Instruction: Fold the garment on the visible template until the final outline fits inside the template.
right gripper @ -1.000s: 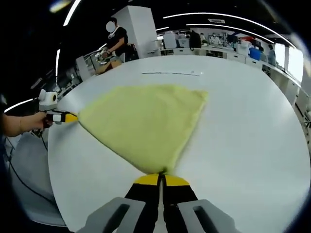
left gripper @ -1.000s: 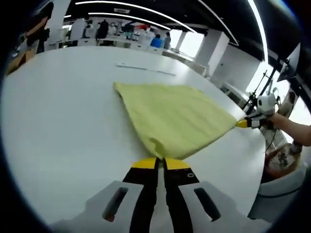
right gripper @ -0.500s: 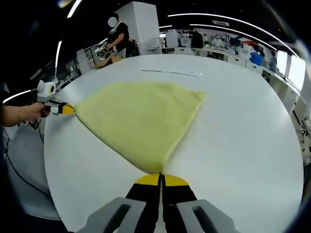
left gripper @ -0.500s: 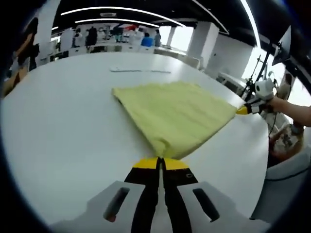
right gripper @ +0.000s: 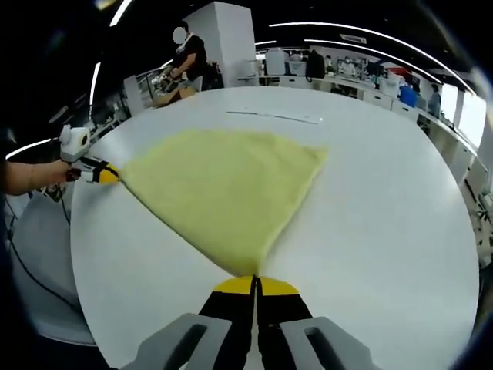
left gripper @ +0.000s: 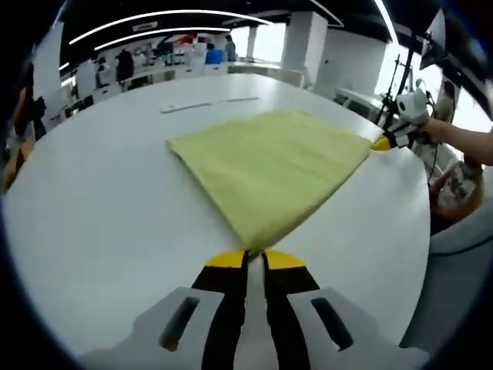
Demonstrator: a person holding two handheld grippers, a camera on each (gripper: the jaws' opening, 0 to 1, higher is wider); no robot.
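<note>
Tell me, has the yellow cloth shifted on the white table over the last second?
Cannot tell: the yellow cloth looks about as near the thin line on the white table, and both cameras moved.

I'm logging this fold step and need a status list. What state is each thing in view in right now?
yellow garment: spread flat on the table, pulled taut between two held corners.
left gripper: shut on a garment corner.
right gripper: shut on another garment corner.
white table: carries the garment.
template line: thin mark beyond the garment, uncovered.
</note>
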